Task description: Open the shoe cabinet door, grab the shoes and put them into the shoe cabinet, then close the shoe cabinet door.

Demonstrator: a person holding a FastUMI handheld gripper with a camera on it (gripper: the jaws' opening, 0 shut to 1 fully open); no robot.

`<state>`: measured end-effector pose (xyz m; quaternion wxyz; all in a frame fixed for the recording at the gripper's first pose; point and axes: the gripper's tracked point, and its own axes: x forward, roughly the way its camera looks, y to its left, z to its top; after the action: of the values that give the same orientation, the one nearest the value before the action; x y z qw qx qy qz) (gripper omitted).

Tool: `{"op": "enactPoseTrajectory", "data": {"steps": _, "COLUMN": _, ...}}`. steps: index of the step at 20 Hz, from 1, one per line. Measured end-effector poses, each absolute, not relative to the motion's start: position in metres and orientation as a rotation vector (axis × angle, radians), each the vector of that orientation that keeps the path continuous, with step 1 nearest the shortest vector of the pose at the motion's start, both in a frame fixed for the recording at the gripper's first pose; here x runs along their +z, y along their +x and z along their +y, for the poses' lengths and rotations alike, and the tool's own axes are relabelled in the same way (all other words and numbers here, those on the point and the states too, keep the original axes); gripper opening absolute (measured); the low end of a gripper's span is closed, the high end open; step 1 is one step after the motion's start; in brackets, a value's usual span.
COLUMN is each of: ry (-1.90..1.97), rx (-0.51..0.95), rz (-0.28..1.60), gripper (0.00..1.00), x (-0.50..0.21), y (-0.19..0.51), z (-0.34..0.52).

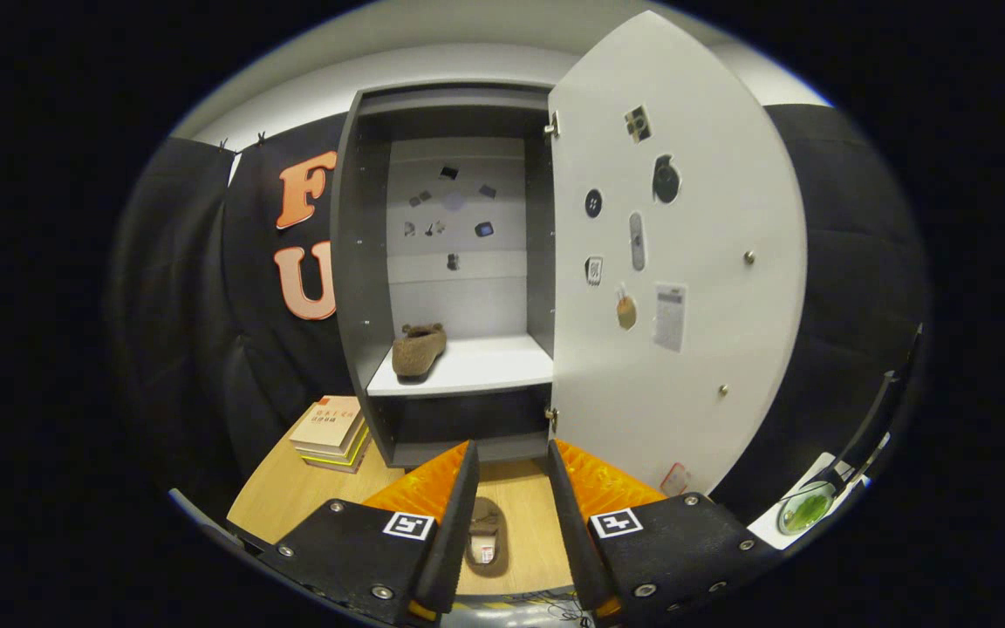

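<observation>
Door (677, 262) open, one shoe (418, 349) shelved — gripper (511, 488) spread over the second shoe (485, 545); next, descend and pinch it.

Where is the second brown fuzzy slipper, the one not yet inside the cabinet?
In the gripper view, the brown fuzzy slipper lies on the wooden table, between the open gripper's fingers, in front of the dark grey shoe cabinet.

Stacked books (331, 433) on the table (289, 493); perhaps a green-filled dish (805, 508).
</observation>
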<state>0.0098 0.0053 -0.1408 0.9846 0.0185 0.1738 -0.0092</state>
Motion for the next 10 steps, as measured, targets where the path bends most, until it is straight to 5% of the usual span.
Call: {"op": "enactPoseTrajectory", "data": {"steps": 10, "ry": 0.121, "rx": 0.095, "rz": 0.595, "gripper": 0.52, "x": -0.273, "y": 0.022, "z": 0.071}}
